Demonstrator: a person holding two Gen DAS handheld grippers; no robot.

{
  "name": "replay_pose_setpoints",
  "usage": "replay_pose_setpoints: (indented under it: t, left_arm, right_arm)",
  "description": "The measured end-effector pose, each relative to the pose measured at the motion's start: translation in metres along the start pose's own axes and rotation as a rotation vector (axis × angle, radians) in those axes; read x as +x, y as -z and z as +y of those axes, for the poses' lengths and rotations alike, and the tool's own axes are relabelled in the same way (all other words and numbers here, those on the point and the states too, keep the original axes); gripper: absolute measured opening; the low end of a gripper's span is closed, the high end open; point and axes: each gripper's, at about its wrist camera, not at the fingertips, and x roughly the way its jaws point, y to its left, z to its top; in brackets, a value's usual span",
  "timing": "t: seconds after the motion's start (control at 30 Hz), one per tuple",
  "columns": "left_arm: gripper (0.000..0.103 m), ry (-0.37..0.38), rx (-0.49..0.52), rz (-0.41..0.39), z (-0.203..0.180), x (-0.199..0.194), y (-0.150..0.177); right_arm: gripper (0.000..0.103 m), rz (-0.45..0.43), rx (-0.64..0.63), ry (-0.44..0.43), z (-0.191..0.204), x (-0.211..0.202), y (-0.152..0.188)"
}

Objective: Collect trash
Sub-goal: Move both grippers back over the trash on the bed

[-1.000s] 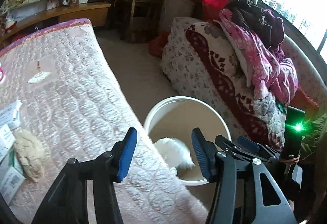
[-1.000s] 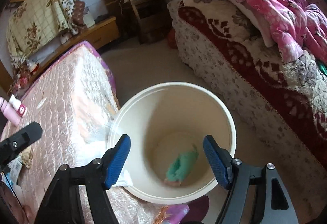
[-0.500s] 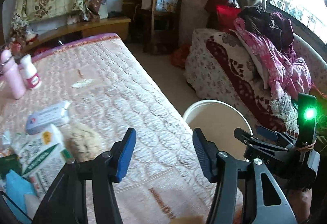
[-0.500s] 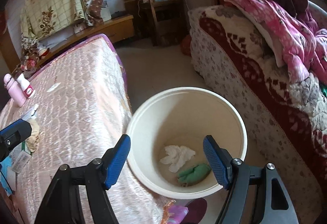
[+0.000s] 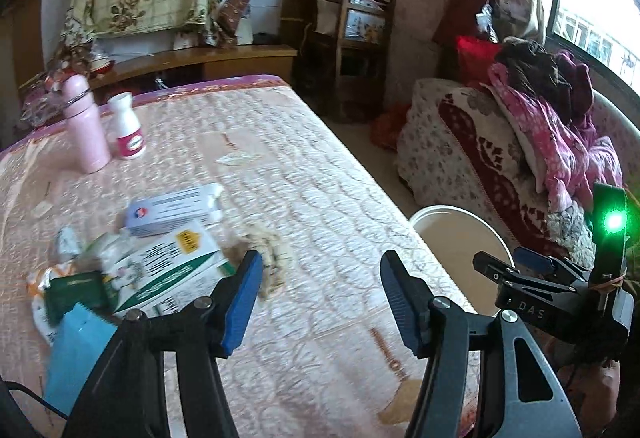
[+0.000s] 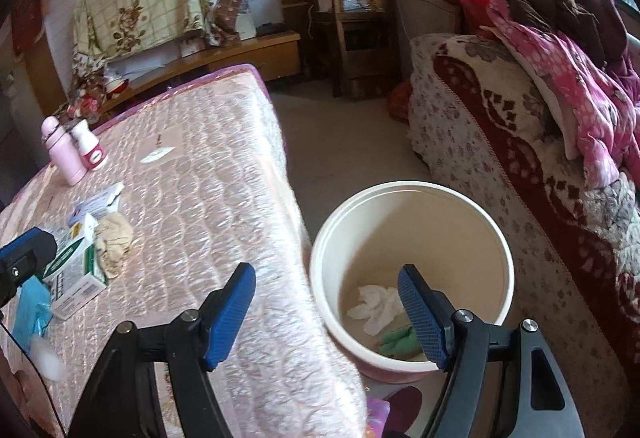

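Note:
A cream bucket point(image 6: 412, 187) stands on the floor between the pink quilted mattress point(image 6: 208, 166) and a couch. It holds a white tissue point(image 6: 378, 304) and a green wad point(image 6: 400, 338). My right gripper point(image 6: 326, 272) hangs open and empty above the mattress edge and the bucket. My left gripper point(image 5: 320, 262) is open over the mattress, its jaws still widening slightly, with nothing between them. Just beyond its left finger lies a crumpled beige tissue point(image 5: 268, 242) next to a white-and-green box point(image 5: 172, 270). Only the rim of the bucket point(image 5: 452, 212) shows here.
A white-and-blue box point(image 5: 176, 210), a blue pack point(image 5: 80, 342), a pink bottle point(image 5: 86, 126) and a white bottle point(image 5: 128, 126) sit on the mattress. The couch point(image 6: 500, 126) carries blankets and clothes. A wooden chair point(image 5: 352, 50) and a low shelf stand at the back.
Both grippers swung left from above the bucket toward the mattress. The boxes, bottles and beige tissue came into the left view. The bucket slid to the right in both views.

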Motion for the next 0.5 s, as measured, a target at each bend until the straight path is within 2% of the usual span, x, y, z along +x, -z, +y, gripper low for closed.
replay_pose_setpoints:
  t: [0.5]
  left_arm:
    - [0.065,-0.064,-0.067,-0.035,0.056,-0.042,0.015]
  right_arm:
    - [0.077,-0.008,-0.069,-0.074,0.054,-0.017,0.005]
